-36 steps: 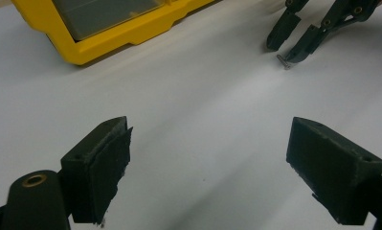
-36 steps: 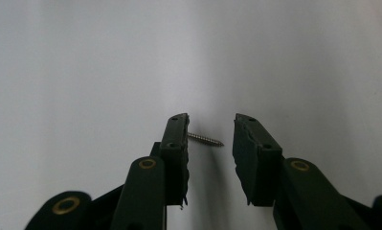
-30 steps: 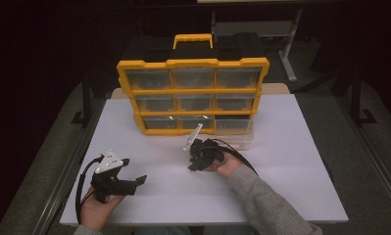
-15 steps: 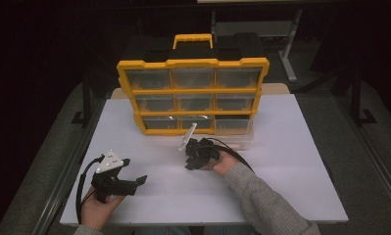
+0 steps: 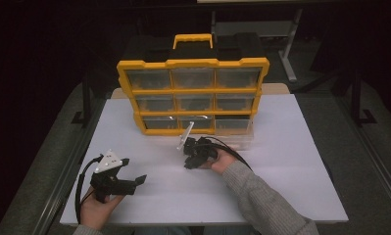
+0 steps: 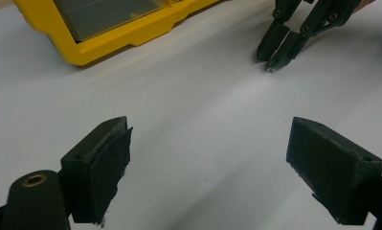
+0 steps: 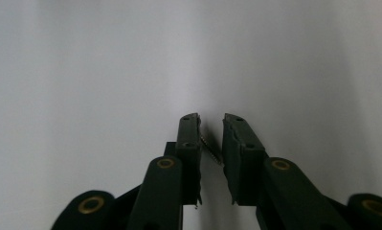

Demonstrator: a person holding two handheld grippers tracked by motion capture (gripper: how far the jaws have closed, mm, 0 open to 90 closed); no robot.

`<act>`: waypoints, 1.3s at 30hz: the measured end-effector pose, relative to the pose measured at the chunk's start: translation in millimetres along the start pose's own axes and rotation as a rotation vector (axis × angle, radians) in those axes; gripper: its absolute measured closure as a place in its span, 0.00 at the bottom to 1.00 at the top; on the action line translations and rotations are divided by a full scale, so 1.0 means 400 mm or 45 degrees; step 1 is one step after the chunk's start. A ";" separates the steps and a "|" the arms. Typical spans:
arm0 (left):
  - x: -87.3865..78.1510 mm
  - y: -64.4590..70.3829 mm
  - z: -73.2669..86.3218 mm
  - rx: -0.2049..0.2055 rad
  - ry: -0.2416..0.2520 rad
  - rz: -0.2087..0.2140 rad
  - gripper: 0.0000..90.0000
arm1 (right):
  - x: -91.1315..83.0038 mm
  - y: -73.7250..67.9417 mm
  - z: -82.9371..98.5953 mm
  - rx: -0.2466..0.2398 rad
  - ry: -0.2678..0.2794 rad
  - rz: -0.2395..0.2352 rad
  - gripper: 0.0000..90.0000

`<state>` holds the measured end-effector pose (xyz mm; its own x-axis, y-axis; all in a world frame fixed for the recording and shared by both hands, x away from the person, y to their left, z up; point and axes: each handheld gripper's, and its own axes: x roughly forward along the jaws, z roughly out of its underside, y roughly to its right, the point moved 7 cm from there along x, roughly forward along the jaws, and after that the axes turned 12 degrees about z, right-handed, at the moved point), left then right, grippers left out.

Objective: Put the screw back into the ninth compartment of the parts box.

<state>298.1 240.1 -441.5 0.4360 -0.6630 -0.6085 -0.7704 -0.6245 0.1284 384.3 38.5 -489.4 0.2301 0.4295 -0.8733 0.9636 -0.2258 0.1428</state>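
Though slanted, screw between right jaws.

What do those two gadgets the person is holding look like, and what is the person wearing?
Both are black hand-held tools. The left gripper carries a pale grey three-cornered plate on top and trails a looping black cable. Its fingers are blocky black wedges with flat pads and brass-coloured pivots. The right gripper matches, with its own plate and cable. The right arm wears a grey knitted sleeve.
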 end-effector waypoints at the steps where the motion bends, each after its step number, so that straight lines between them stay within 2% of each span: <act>1: 0.000 -0.001 0.000 0.003 -0.003 0.000 0.16 | 0.000 0.001 0.000 -0.001 -0.003 0.004 0.88; 7: 0.000 -0.002 0.001 0.001 -0.005 -0.002 0.16 | 0.004 0.010 0.001 0.023 0.005 -0.007 0.96; 13: 0.001 -0.001 0.000 0.004 -0.004 -0.002 0.16 | 0.004 0.014 0.003 0.063 -0.001 -0.031 0.97; 19: 0.002 -0.002 0.000 -0.006 0.011 0.000 0.16 | 0.003 0.017 0.005 0.074 -0.009 -0.054 0.97; 22: 0.002 -0.001 -0.002 -0.009 0.017 0.000 0.16 | -0.003 0.018 0.011 0.105 -0.020 -0.081 0.97; 23: -0.001 -0.003 -0.001 0.004 0.002 -0.002 0.16 | -0.006 0.017 0.012 0.121 -0.012 -0.098 0.97; 24: 0.001 -0.001 -0.003 -0.005 0.021 -0.003 0.16 | -0.010 0.018 0.013 0.130 -0.011 -0.100 0.97; 26: 0.001 -0.001 -0.002 -0.008 0.019 -0.003 0.16 | -0.019 0.019 0.013 0.143 0.001 -0.111 0.97; 29: -0.001 -0.002 0.000 0.002 -0.002 -0.004 0.16 | -0.033 0.022 0.013 0.144 0.018 -0.117 0.97; 34: 0.003 0.002 -0.003 -0.011 0.016 -0.002 0.16 | -0.057 0.027 0.016 0.143 0.041 -0.128 0.97; 36: 0.002 0.000 -0.001 -0.002 0.004 -0.002 0.16 | -0.068 0.031 0.016 0.144 0.054 -0.129 0.97; 37: 0.001 0.000 -0.001 -0.001 0.004 -0.002 0.16 | -0.086 0.032 0.017 0.169 0.046 -0.132 0.97; 39: 0.001 0.000 -0.001 -0.001 0.004 -0.003 0.16 | -0.094 0.033 0.017 0.178 0.051 -0.131 0.97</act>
<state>298.4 239.7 -441.2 0.4389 -0.6629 -0.6066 -0.7690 -0.6263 0.1279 387.6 13.5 -457.9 0.1391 0.4905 -0.8603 0.9548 -0.2970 -0.0150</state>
